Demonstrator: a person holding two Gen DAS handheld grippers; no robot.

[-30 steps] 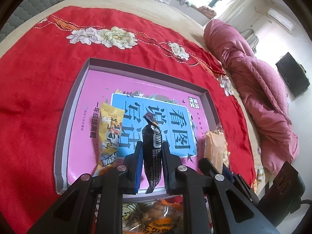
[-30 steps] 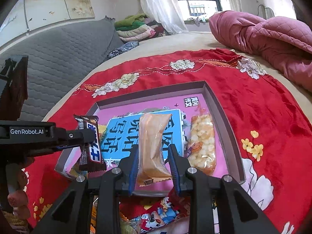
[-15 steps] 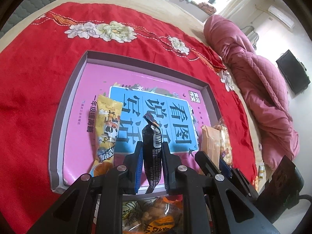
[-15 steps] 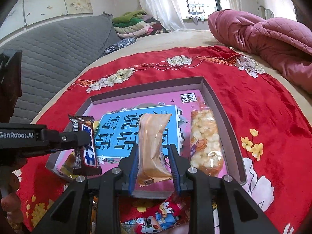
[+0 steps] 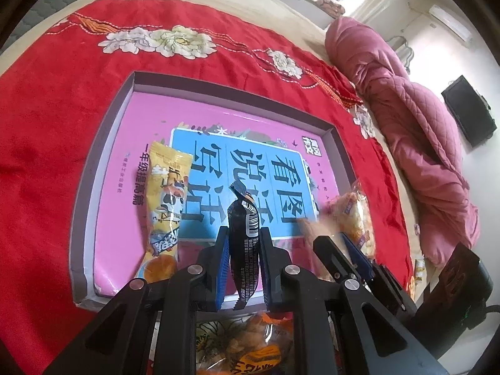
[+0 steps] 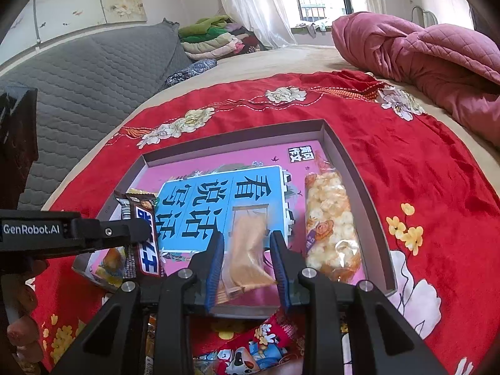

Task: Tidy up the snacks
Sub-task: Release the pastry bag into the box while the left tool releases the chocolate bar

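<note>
Pink-lined tray [image 5: 93, 206] on the bed takes both snacks. Left gripper [image 5: 240, 265] jaws clamp a chocolate bar [image 5: 245, 234] upright over the near-middle; right gripper [image 6: 247, 268] jaws clamp an orange wafer pack [image 6: 247, 243], long axis pointing far, beside the popcorn bag [image 6: 328, 215].

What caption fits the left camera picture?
Left gripper shut on a dark snack bar above the pink tray, beside a yellow snack packet.
</note>
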